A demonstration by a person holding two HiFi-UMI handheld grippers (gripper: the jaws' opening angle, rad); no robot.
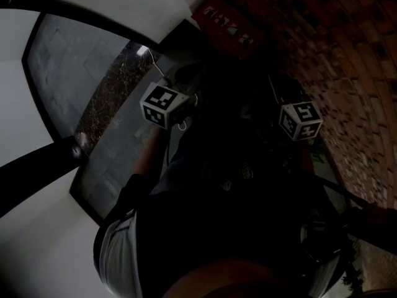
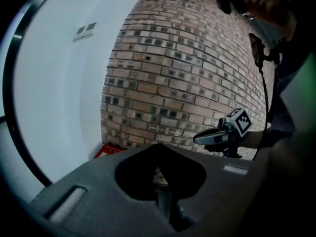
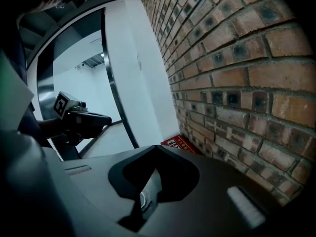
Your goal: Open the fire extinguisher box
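Red box (image 1: 224,22) at foot of brick wall (image 2: 187,73): white print on lid, too small and dark to read. Left cube (image 1: 164,104), right cube (image 1: 301,120): black-white square codes, no letters. Two grey plates (image 2: 85,30) on white wall (image 2: 54,98): illegible.

left gripper (image 2: 157,148): closed, empty | red box (image 2: 109,151): at foot of brick wall (image 2: 173,73)
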